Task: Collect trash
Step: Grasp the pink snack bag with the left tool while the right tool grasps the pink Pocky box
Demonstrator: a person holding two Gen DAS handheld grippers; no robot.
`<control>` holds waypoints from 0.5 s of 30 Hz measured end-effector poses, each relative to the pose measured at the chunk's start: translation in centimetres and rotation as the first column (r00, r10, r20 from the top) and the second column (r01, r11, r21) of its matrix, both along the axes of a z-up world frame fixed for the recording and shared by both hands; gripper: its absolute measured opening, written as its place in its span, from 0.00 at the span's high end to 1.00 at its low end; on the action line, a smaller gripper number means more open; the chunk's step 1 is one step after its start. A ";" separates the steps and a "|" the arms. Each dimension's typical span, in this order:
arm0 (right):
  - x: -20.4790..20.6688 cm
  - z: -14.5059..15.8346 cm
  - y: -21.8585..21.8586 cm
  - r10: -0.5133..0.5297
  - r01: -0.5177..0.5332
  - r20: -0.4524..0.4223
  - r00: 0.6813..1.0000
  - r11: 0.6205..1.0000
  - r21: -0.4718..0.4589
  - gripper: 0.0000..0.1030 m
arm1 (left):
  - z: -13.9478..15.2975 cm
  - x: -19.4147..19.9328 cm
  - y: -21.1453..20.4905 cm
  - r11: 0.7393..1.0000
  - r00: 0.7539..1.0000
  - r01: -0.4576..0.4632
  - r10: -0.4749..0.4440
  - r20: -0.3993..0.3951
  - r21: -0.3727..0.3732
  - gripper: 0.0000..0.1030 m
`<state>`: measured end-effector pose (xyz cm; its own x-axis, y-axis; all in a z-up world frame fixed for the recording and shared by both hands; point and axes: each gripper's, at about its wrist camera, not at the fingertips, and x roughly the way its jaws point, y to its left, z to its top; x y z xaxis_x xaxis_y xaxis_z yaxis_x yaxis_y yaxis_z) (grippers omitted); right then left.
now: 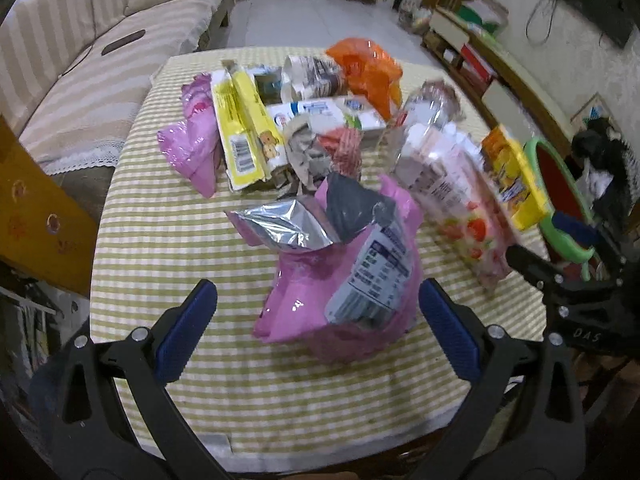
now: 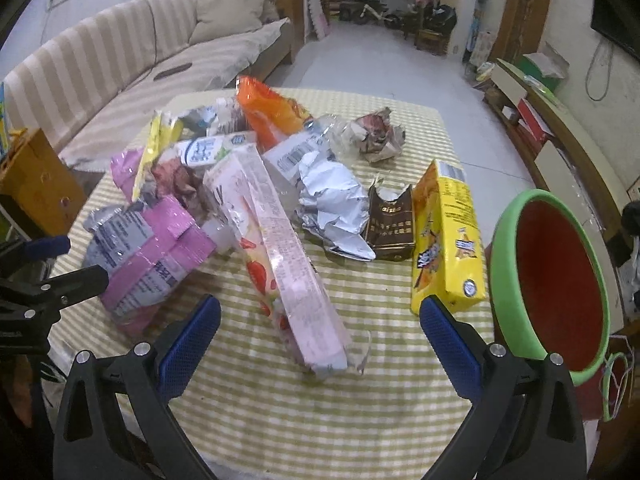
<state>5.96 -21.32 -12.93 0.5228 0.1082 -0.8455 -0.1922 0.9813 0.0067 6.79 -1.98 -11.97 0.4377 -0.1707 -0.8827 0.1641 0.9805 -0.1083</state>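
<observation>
A heap of wrappers and boxes covers the striped table (image 1: 168, 240). In the left wrist view my left gripper (image 1: 318, 328) is open, its blue fingers either side of a pink foil-lined bag (image 1: 344, 280); I cannot tell if they touch it. In the right wrist view my right gripper (image 2: 320, 334) is open around the near end of a long pink strawberry packet (image 2: 288, 264). A yellow snack box (image 2: 448, 240) stands just right of it, with a brown torn packet (image 2: 392, 224) and crumpled foil (image 2: 332, 204) behind. The red bin with a green rim (image 2: 556, 280) tilts at the table's right edge.
Farther back lie an orange bag (image 1: 368, 68), a yellow carton (image 1: 240, 128) and a crumpled paper ball (image 2: 376, 132). A striped sofa (image 1: 88, 52) runs along the left, a low cabinet (image 2: 560, 132) along the right. A yellow-brown box (image 1: 36, 208) stands left of the table.
</observation>
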 end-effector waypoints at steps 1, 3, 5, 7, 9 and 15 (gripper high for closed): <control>0.2 -0.3 0.1 0.010 -0.010 -0.007 1.000 1.000 0.002 0.07 | -0.2 0.1 -0.1 1.000 1.000 0.007 -0.007 -0.004 0.008 0.04; 0.7 -0.9 0.2 0.029 -0.028 -0.021 0.999 0.999 0.015 0.11 | -0.7 0.5 -0.3 1.000 0.999 0.028 -0.028 -0.018 0.002 0.04; 1.3 -1.6 0.2 0.043 -0.042 -0.042 0.998 0.999 0.035 0.17 | -1.0 0.9 -0.2 0.999 0.999 0.033 -0.033 -0.028 -0.020 0.04; 1.7 -2.1 0.4 0.053 -0.051 -0.057 0.997 0.998 0.045 0.21 | -1.3 1.2 -0.5 0.998 0.998 0.051 -0.052 -0.037 -0.036 0.04; 1.9 -2.6 0.7 0.070 -0.066 -0.072 0.995 0.997 0.049 0.25 | -1.7 1.5 -0.8 0.995 0.996 0.066 -0.070 -0.057 -0.068 0.06; 2.0 -3.2 1.1 0.102 -0.096 -0.092 0.990 0.993 0.069 0.50 | -2.7 1.5 -1.2 0.988 0.991 0.085 -0.097 -0.090 -0.131 0.33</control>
<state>7.97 -20.21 -16.11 0.4242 0.2112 -0.8806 -0.2839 0.9544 0.0922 8.26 -3.14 -14.64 0.3294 -0.3189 -0.8887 0.2350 0.9393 -0.2499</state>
